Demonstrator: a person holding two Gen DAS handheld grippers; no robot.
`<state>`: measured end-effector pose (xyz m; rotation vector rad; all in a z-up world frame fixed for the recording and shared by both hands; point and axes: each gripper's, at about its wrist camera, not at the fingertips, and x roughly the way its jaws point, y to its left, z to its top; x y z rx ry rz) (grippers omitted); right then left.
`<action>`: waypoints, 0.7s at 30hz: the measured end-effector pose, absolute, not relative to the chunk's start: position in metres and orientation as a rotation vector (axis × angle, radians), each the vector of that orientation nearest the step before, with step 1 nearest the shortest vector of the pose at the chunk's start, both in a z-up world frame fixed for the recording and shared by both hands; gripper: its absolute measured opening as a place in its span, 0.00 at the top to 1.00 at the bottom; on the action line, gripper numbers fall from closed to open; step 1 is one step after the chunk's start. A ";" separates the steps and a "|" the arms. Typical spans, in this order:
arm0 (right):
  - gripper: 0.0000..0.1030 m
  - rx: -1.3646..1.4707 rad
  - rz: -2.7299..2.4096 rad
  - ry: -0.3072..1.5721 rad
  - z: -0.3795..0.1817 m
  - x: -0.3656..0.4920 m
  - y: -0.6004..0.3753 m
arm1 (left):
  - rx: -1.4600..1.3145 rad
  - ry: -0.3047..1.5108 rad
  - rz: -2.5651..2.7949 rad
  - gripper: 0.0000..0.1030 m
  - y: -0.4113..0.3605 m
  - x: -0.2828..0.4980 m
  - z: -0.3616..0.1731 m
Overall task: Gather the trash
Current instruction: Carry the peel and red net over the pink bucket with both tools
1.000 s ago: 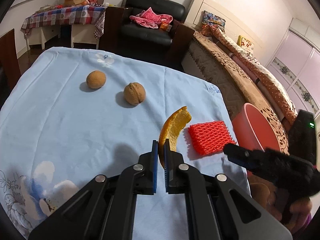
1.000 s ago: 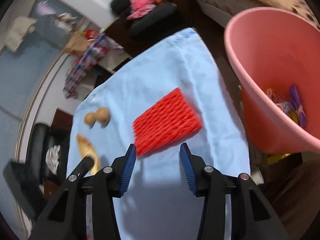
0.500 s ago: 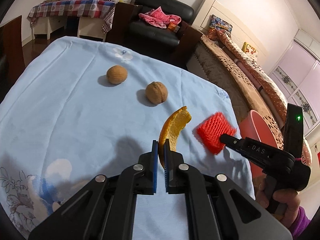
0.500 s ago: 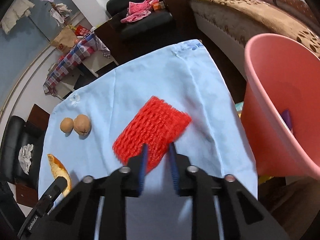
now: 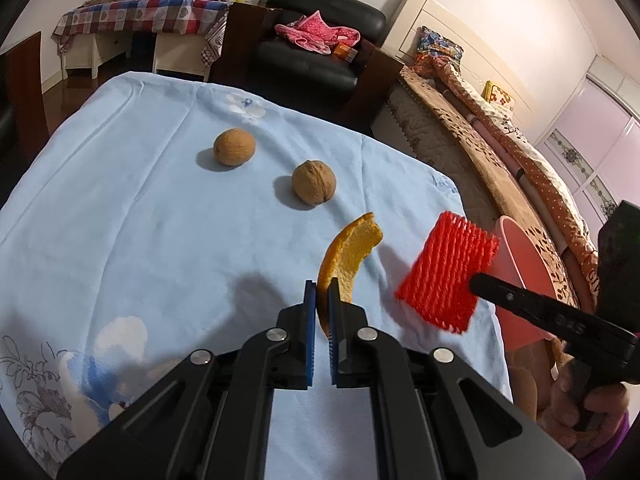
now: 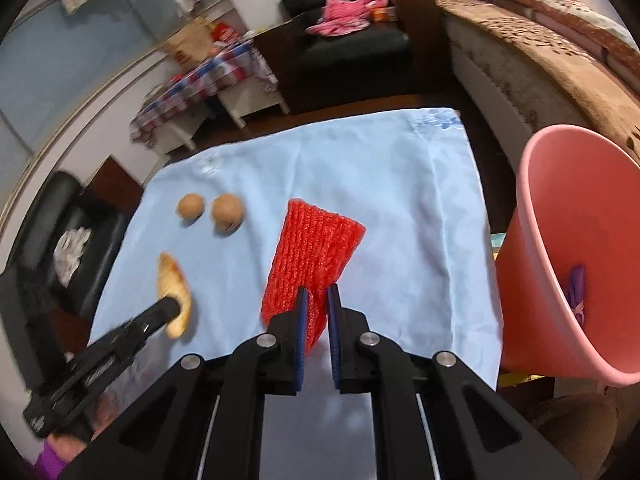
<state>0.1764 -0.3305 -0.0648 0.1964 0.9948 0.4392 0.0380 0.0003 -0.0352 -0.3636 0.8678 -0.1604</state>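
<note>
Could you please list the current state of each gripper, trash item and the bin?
left gripper: shut on the orange peel.
orange peel: pinched at its near end.
right gripper: closing, pads on the red foam net.
red foam net: lifted off the cloth.
two walnuts: resting on the cloth.
pink bin: open, holding some trash.

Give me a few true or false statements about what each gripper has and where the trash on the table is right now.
1. The left gripper is shut on the orange peel. True.
2. The right gripper is empty. False: its jaws are closing on the red foam net, which is between them.
3. Two walnuts lie on the blue cloth. True.
4. The pink bin is empty. False: a purple item lies inside.
5. The foam net lies flat on the cloth. False: it is lifted off it.
</note>
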 end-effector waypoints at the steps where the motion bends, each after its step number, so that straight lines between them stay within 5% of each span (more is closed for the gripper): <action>1: 0.91 0.188 0.450 0.992 -0.061 0.173 -0.333 | -0.363 0.868 -0.161 0.96 0.000 0.038 -0.035; 21: 0.91 0.047 0.453 0.943 -0.048 0.133 -0.348 | -0.306 0.853 -0.185 0.96 -0.025 0.023 -0.020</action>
